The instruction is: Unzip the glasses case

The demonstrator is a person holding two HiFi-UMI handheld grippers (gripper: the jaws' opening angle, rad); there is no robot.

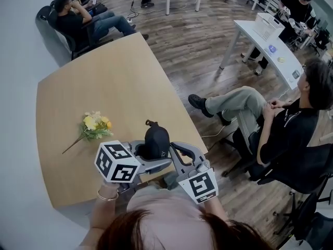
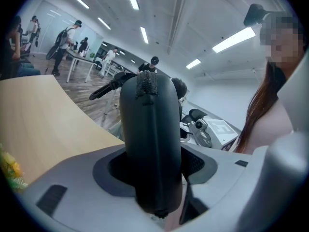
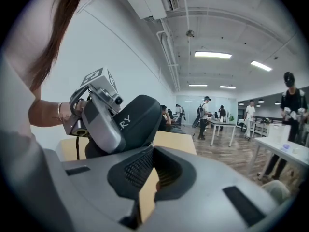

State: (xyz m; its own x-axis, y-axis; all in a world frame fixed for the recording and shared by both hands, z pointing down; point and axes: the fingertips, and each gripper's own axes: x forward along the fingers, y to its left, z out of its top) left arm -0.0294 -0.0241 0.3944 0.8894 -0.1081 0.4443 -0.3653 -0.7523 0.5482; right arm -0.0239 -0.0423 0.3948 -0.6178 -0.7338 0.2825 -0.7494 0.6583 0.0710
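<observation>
Open office, wood-plank floor; a pale wooden desk (image 1: 78,98) fills the foreground.

- Operator's hair (image 1: 171,233): lowest edge of the head view, cut off by the frame.
- Left tongs (image 1: 154,160): jaws set wide and clamped on the sides of a black glasses case (image 1: 156,142). The case stands upright above the desk's near edge. Its lower end is sunk between the jaws, so I cannot tell whether it touches the desk.
- Zip: the seam runs shut down the edge that faces the left gripper view, with the zip pull (image 2: 146,83) at the top.
- Right tongs (image 3: 153,151): tips drawn together with nothing between them, just beside the case on its right.
- Sprig of yellow artificial flowers (image 1: 95,126): lying on the desk left of the case, well apart from it.
- Seated person (image 1: 281,124): right of the desk, legs crossed.
- White desk (image 1: 260,43) with a basket (image 1: 268,26): farther back, contents too small to make out.
</observation>
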